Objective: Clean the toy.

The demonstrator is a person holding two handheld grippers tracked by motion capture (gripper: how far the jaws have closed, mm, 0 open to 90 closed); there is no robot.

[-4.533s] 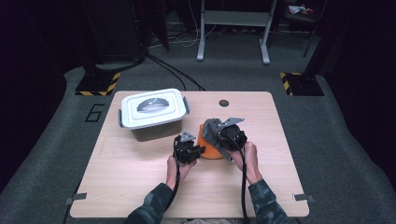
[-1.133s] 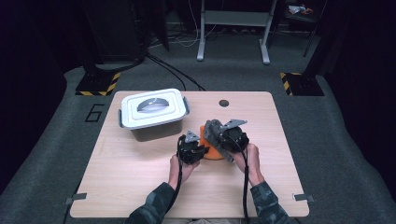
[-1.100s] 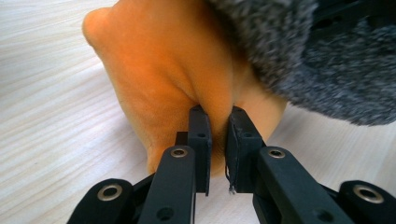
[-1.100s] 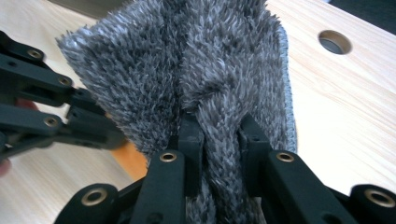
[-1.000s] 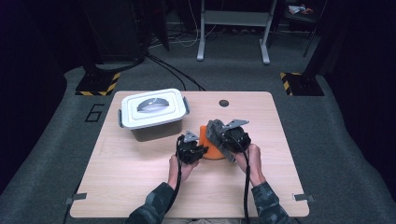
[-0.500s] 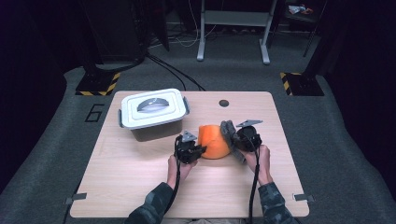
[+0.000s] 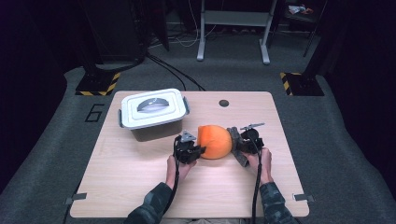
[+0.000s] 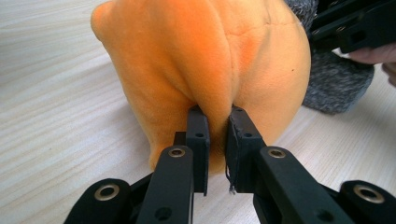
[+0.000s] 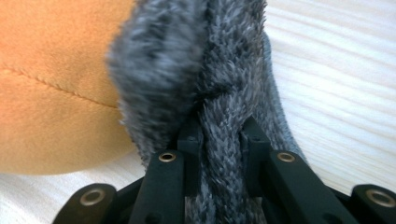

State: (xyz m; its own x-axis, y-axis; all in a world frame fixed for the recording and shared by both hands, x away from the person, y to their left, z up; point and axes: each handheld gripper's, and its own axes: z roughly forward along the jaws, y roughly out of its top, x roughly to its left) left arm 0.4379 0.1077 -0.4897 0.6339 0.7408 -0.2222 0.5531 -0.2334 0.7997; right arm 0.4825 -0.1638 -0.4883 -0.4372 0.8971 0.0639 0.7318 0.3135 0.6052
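From the high view I read the orange plush (image 7: 214,142) lying mid-surface with its long axis running side to side between my two hands: my left claw (image 7: 196,151) sits at its left end and my right claw (image 7: 237,145) at its right end, where a grey furry piece (image 7: 235,139) joins on, so any coming pull or lift turns on that left-to-right line, and neither hand is nearer than the other. The lidded white box (image 7: 152,113) stands well apart, up and to the left on the surface (image 7: 140,186). In the left gripper view, my left claw (image 8: 217,116) is pinched narrow on a fold of the orange plush (image 8: 187,60), the fabric bunching up between the pads; the grey furry piece (image 8: 336,79) lies beyond, at the far right (partly cut off by the frame edge). In the right gripper view, my right claw (image 9: 223,128) is clamped tight on a tuft of the grey furry piece (image 9: 215,60), with the orange plush (image 9: 51,84) to its left; the fur hides the pad tips, and I cannot tell whether grey and orange are sewn together or merely touching
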